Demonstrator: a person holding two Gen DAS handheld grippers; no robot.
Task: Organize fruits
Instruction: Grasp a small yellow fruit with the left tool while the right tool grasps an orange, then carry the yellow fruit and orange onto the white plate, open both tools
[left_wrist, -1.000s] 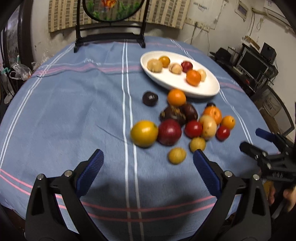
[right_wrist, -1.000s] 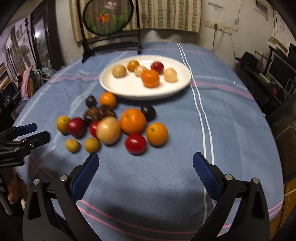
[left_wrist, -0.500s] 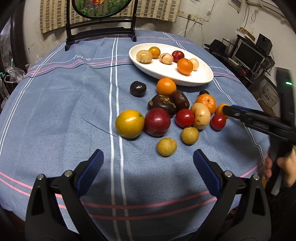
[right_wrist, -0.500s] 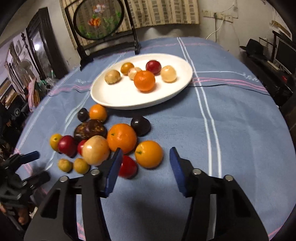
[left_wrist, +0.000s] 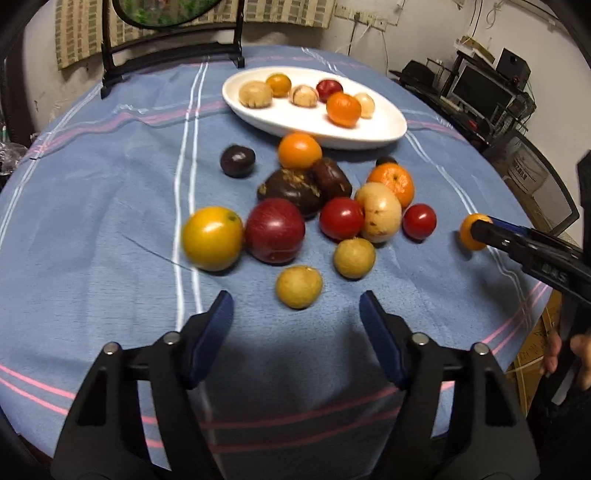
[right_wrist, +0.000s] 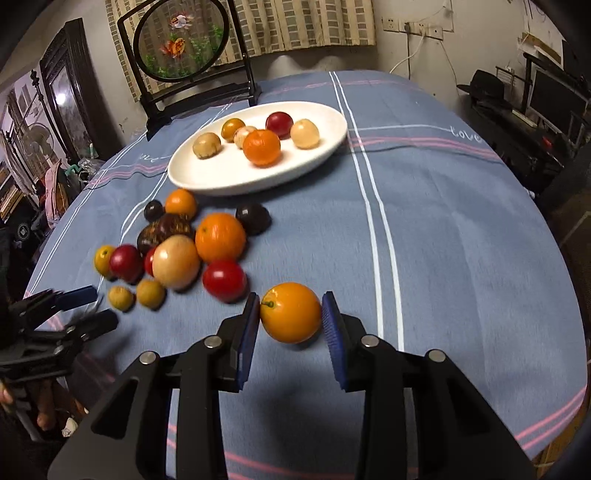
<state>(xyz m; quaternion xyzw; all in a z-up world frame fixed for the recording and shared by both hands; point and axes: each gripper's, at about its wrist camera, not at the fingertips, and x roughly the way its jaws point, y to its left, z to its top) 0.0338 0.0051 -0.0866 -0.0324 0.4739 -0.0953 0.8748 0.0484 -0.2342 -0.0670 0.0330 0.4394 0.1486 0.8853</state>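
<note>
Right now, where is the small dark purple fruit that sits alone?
In the left wrist view, the dark purple fruit lies on the blue tablecloth, left of the pile, near the white oval plate.

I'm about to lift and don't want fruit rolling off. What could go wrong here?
1. The right tool is closing on the orange at its widest part; round and smooth, it may squirt out.
2. The left tool is closing short of the small yellow fruit and may nudge it into the pile.

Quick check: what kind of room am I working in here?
Probably a lived-in home room: a round table under a striped blue tablecloth, a framed goldfish screen standing on it, and a computer desk alongside.
</note>
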